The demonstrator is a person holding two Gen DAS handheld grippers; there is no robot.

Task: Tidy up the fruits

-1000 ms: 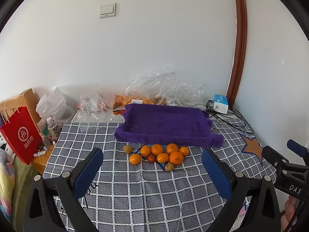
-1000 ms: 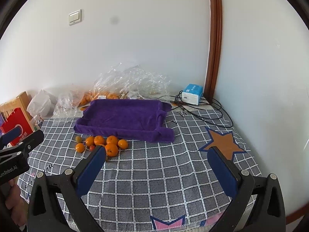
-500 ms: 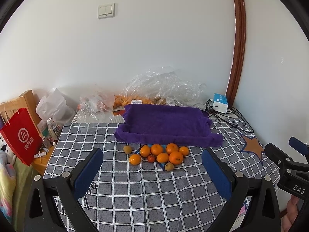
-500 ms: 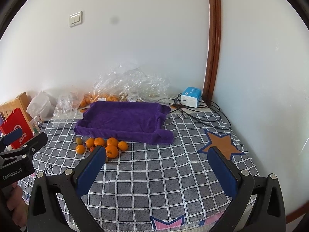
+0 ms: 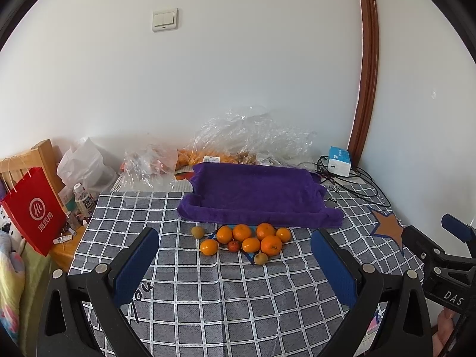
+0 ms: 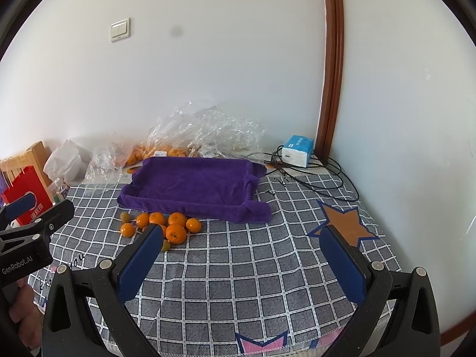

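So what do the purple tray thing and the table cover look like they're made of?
The purple tray looks like soft plush fabric, terry or microfibre: matte, fuzzy nap, floppy rolled rims. The table cover seems to be thin printed cloth or possibly vinyl: grey checks, slight wrinkles, a stitched front hem.
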